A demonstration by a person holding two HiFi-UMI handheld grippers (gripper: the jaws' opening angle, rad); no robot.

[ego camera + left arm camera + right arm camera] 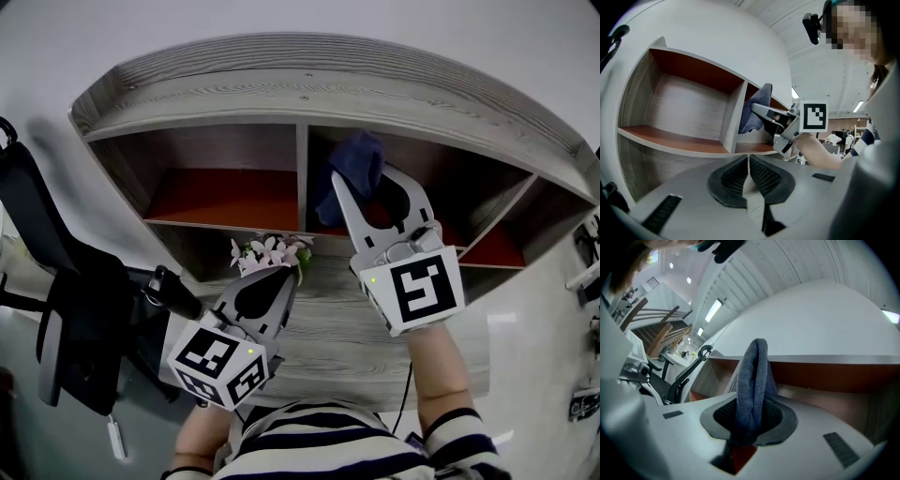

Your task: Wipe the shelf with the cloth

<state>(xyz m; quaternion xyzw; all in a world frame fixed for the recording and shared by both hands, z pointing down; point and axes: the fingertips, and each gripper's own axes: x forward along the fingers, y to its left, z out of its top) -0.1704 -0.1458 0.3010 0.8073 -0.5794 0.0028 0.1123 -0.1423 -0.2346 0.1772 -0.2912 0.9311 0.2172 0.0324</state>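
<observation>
1. Grey left gripper hangs in front of the shelf, its jaws closed together on nothing.
2. Right gripper reaches into the shelf's middle compartment, clamped on the blue cloth.
3. Wiping seems barely begun; the next move is to press the cloth onto the shelf and sweep sideways.
4. The cloth's folded length runs along the jaws, pointing toward the shelf's back.

No words, no numbers, no brand to read anywhere in these views. Only black-and-white square code patterns show, on the cubes of the left hand-held gripper and the right hand-held gripper. They're blocks, not letters.
</observation>
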